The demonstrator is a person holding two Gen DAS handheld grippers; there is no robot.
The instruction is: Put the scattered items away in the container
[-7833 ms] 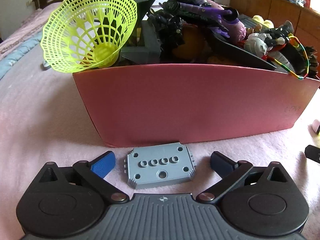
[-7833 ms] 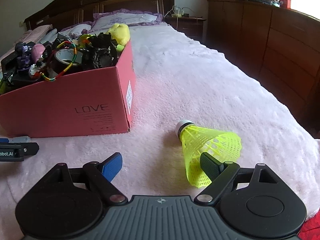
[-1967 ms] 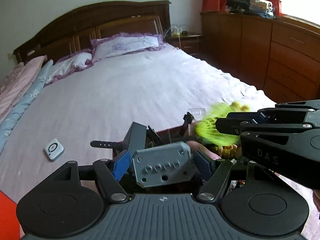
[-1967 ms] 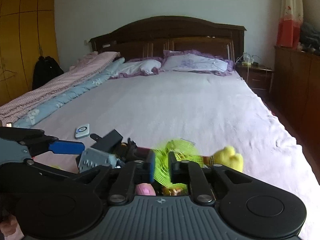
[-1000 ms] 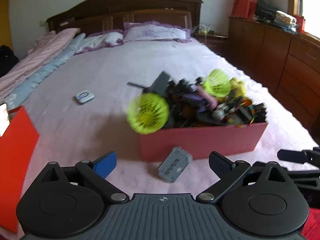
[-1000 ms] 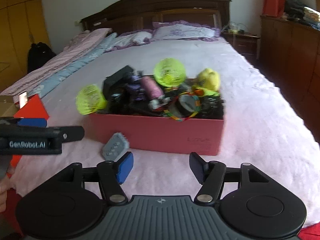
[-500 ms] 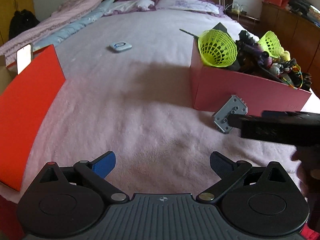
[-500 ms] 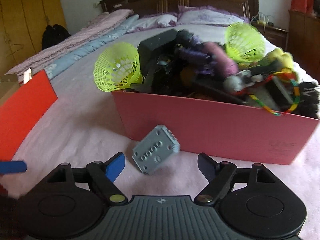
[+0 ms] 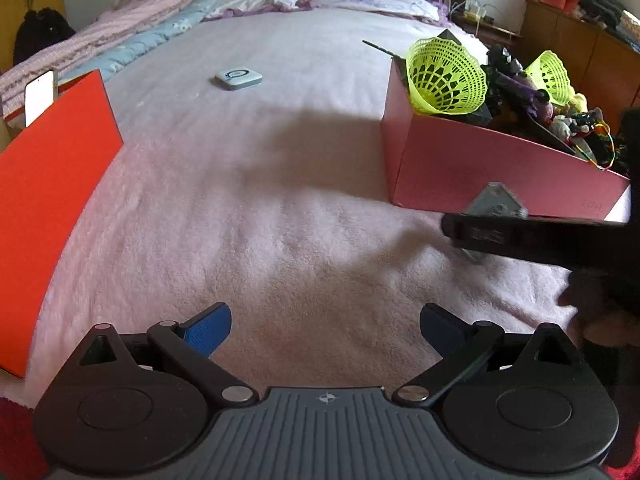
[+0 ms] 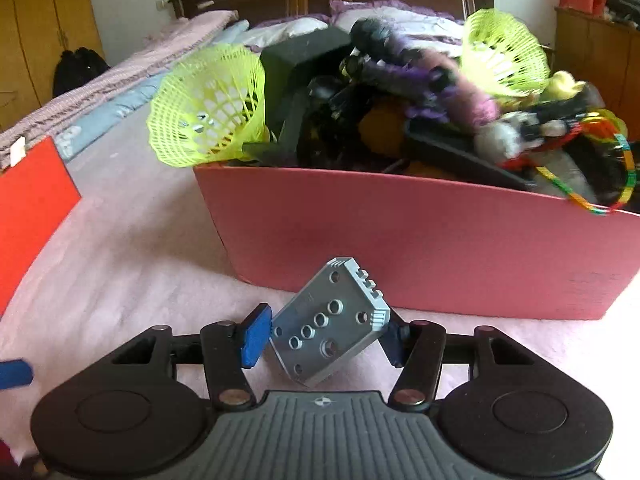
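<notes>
Grey plate [image 10: 331, 328] sits tilted, diagonal between right gripper [image 10: 320, 338] pads, touching both; pink box [image 10: 420, 248] directly ahead; left gripper [image 9: 325, 326] open, farther.

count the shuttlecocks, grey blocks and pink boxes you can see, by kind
Yellow shuttlecocks: 2, one at the box's left end, one at its far right.
Grey blocks: 1, between the right tool's fingers.
Pink boxes: 1.
Total: 4
</notes>
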